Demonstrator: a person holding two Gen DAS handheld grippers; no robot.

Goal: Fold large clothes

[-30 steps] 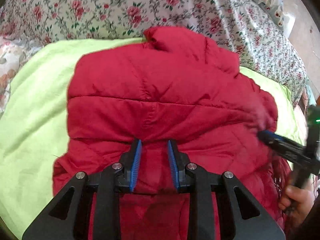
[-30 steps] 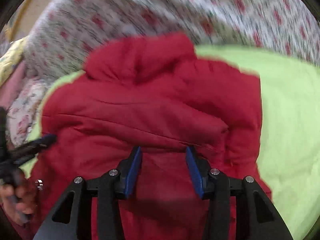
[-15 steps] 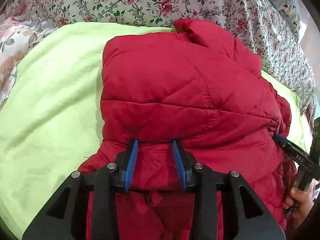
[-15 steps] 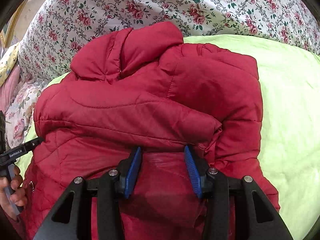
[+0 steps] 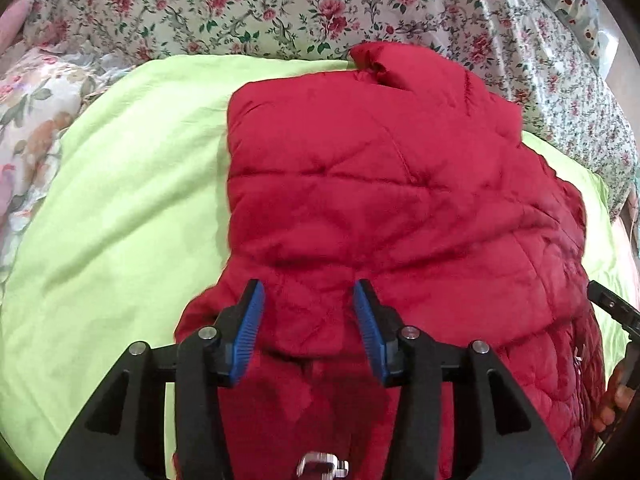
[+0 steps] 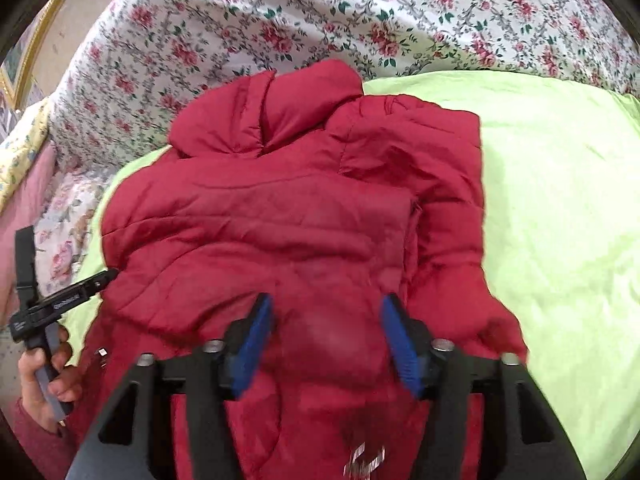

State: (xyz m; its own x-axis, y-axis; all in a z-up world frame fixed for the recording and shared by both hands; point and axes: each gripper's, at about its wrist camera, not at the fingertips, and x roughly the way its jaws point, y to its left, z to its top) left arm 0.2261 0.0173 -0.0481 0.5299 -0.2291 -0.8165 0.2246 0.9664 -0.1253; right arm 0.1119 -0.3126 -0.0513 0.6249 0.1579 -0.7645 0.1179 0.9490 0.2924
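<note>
So right up close on my left wrist cam, the left gripper (image 5: 308, 320) has its blue pads spread apart with red fabric bulging between them, but I can't tell if the pads actually touch it, looks like they're just hovering over the near edge. Same deal on the right wrist cam: the right gripper (image 6: 326, 338) is wide apart over the lower part of the jacket, a bit motion-blurred, not pinching anything. The red puffer jacket (image 5: 392, 208) lies on the lime green sheet (image 5: 120, 208), with both sleeves folded in across the body, so it's a fairly narrow bundle. From the right cam the hood (image 6: 272, 116) sits at the far end, partly overlapping the floral bedspread (image 6: 280, 12). I can see the person's left hand (image 6: 44, 376) gripping the handle at the left edge of the right cam. Farther back it's just the floral cover bunched behind the sheet.
</note>
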